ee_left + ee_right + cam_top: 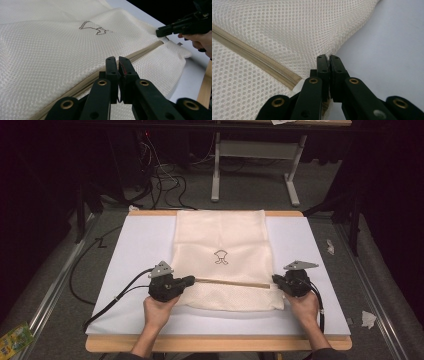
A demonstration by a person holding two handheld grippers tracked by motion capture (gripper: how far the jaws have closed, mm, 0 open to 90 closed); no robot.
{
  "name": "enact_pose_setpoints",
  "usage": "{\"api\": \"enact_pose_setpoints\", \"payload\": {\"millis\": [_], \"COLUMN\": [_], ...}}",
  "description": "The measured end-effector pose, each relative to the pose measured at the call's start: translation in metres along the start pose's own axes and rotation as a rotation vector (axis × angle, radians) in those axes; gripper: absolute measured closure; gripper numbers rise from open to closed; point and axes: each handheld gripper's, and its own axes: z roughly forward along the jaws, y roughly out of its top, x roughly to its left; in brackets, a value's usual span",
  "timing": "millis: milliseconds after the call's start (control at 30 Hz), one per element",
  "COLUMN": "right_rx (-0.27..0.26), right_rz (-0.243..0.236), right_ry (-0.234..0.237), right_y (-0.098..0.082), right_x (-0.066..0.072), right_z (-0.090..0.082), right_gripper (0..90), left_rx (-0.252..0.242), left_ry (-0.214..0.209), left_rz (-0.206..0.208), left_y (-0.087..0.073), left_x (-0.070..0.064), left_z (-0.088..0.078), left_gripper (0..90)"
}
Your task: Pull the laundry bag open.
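Mesh laundry bag (220,260), cream-coloured, lies flat on the white board (130,250) that covers the table, its far edge at the board's far edge and its near edge a little short of my hands. A small dark outline emblem (221,256) sits at the bag's middle, and a tan zipper (232,283) runs across the bag's near part from left to right. My left gripper (190,280) stands at the zipper's left end; in the left gripper view its jaws are pressed together over the zipper line, and what they pinch there I cannot tell. My right gripper (275,279) stands at the zipper's right end, at the bag's right edge; in the right gripper view its jaws are closed on the mesh edge just beside the zipper's end (295,83). Black cables (115,297) trail from the left gripper across the board. Beyond the table, grey floor (250,195) carries a white frame (255,150) and loose wires (165,180).
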Motion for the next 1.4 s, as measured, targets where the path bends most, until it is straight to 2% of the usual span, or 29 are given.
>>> {"api": "enact_pose_setpoints", "payload": {"millis": [333,433,1000,1400], "right_rx": [0.005,0.005,-0.003,-0.008], "right_rz": [-0.015,-0.012,-0.009,-0.007], "right_ry": [-0.007,-0.005,-0.011,-0.023], "right_y": [0.004,0.004,0.002,0.002], "right_x": [0.004,0.003,-0.001,-0.003], "right_z": [0.001,0.001,-0.002,-0.004], "right_gripper": [88.8,88.8,88.8,88.9], "left_rx": [-0.011,-0.005,-0.037,-0.036], "left_ry": [0.025,0.040,0.079,0.116], "left_rz": [-0.017,-0.025,-0.074,-0.072], "left_y": [-0.003,-0.007,-0.011,-0.010], "left_x": [0.009,0.012,0.030,0.038], "left_z": [-0.014,-0.018,-0.041,-0.051], "left_gripper": [87.3,87.3,87.3,87.3]}}
